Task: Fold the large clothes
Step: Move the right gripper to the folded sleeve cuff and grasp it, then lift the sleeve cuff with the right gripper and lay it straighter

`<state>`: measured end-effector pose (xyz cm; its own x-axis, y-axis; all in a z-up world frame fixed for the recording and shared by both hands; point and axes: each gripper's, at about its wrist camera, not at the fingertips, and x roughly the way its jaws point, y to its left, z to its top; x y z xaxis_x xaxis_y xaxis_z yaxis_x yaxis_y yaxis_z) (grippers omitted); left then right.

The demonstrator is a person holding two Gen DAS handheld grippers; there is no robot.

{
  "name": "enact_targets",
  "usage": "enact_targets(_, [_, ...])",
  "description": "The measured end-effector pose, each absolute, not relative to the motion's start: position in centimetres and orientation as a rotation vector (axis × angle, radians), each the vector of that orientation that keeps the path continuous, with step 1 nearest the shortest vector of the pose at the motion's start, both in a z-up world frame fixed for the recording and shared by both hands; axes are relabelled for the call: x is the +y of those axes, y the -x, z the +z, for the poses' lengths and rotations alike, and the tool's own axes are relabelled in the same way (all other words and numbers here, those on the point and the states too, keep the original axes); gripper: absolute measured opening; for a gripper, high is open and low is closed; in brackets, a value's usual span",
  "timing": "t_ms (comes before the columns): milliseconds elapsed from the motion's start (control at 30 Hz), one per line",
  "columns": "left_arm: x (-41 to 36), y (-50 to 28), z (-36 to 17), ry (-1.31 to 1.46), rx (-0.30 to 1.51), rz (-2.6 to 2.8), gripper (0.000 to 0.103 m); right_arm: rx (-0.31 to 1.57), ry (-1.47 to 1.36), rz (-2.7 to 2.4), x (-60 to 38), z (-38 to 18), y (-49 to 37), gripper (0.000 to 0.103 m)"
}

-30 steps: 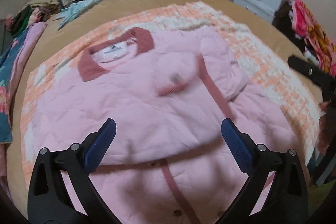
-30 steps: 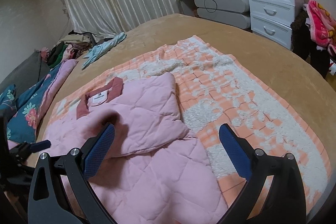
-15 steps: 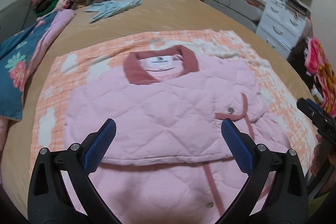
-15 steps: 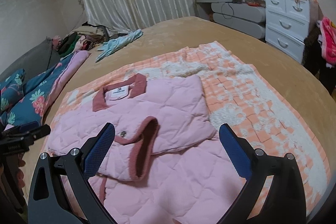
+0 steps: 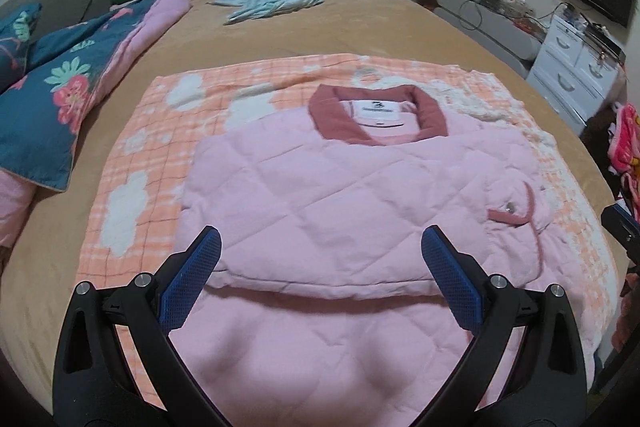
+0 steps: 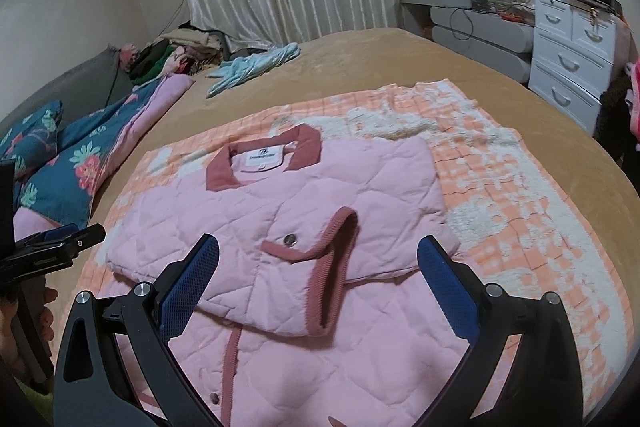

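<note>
right now both my tongs hang over the bed with nothing in them. my left gripper [image 5: 320,259] stands wide, its blue pads [image 5: 191,277] spread above the near fold edge of the pink quilted jacket [image 5: 340,195], not touching it. my right gripper [image 6: 318,267] is just as wide, hovering over the jacket [image 6: 320,211] above the turned-back cuff [image 6: 320,255] with its snap button [image 6: 289,239].

the jacket lies flat on the orange-and-white checked blanket [image 5: 160,131], which is spread on the tan bedcover [image 5: 340,23]. its top half is folded down over the lower half, the dark rose collar [image 5: 376,115] and white label facing up at the far end. in the right view the button placket [image 6: 230,359] runs down the lower half toward me.

a blue floral quilt [image 5: 52,95] sits at the left edge of the bed, a light blue garment [image 5: 272,1] lies further back, and a white dresser [image 6: 568,59] stands to the right.
</note>
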<state>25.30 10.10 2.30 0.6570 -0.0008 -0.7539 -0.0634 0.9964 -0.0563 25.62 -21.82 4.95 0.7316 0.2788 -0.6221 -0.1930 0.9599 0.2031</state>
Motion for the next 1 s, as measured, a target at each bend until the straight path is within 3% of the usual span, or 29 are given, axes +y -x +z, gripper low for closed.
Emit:
enact_targets(533, [12.8,-25.5,-0.9,0.088,0.89,0.072,0.094,0.874,-0.123,0.277,-18.1,-2.0,-27.9,0.099])
enact_targets(867, [12.8,-26.5,-2.0,0.079,0.909,0.069,0.094,0.983,-0.264,0.254,-19.4,-6.8,-30.1,0.098])
enact_targets(900, [12.8,-26.6,-2.1,0.079,0.911,0.07,0.094,0.978,-0.283,0.275,-19.5,-7.0,-30.1,0.094])
enact_targets(967, [12.8,-26.8,-2.2,0.079,0.913,0.071,0.094,0.98,-0.299,0.323,-19.4,-7.2,-30.2,0.062])
enact_targets(1000, [12.8,-26.9,-2.3,0.078,0.914,0.071,0.094,0.975,-0.297,0.341,-19.2,-7.2,-30.2,0.057])
